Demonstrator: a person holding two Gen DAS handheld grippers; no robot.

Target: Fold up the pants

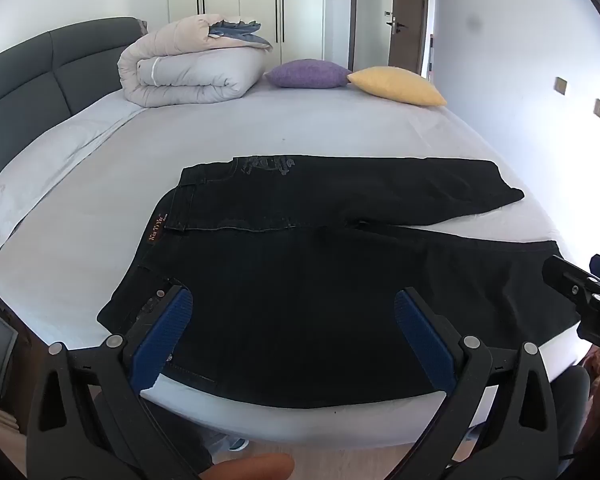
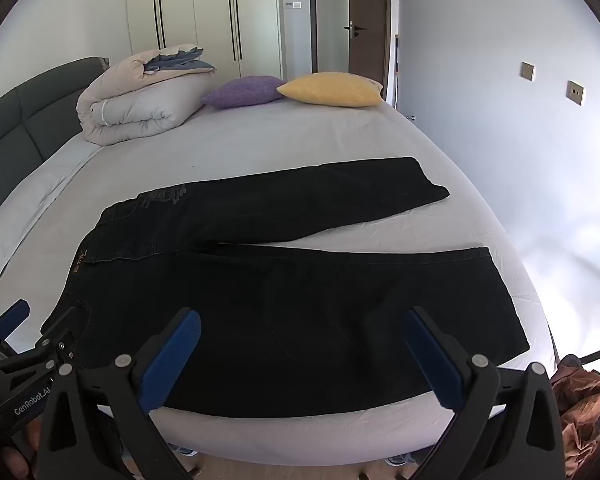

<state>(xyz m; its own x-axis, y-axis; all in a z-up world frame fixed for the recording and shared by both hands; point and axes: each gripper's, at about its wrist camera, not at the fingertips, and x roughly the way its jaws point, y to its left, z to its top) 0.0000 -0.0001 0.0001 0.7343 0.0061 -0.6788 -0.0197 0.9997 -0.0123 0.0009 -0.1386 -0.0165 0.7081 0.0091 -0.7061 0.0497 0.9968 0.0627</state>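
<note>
Black pants (image 1: 300, 264) spread flat on bed (image 1: 260, 128), legs apart. Left gripper (image 1: 292, 312) and right gripper (image 2: 300, 336) both spread wide, hovering above near edge, holding nothing.

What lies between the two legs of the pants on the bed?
A bare wedge of white sheet separates the legs of the pants; it widens toward the cuffs and closes at the crotch. The right wrist view shows it best.

Black pants (image 1: 300, 280) flat, legs splayed
</note>
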